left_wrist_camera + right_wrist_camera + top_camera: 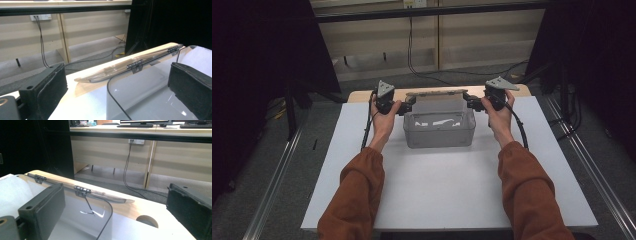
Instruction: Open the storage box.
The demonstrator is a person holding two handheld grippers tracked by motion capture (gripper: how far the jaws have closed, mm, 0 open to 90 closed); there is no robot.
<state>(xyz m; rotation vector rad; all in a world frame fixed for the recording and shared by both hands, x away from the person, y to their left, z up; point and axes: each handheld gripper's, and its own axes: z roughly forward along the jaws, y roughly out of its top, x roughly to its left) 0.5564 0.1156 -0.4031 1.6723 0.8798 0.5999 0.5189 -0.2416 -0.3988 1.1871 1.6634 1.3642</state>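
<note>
A clear plastic box (439, 127) stands at the far middle of the white table top (437, 190). Its hinged clear lid (437, 93) is swung back and lies behind it. My left gripper (408, 106) is at the box's left end and my right gripper (469, 102) at its right end, both pointing inward. In the left gripper view the jaws of the left gripper (117, 90) stand wide apart, with the box's curved rim (110, 82) between them and untouched. In the right gripper view the right gripper (115, 212) is equally wide, straddling the box's corner rim (110, 210).
The lid's black hinges (135, 65) sit along the box's back edge. A round hole (147, 220) is cut in the wooden table edge behind the box. Beyond the table are a floor, cables (412, 60) and a long desk. Metal rails (272, 185) flank the table.
</note>
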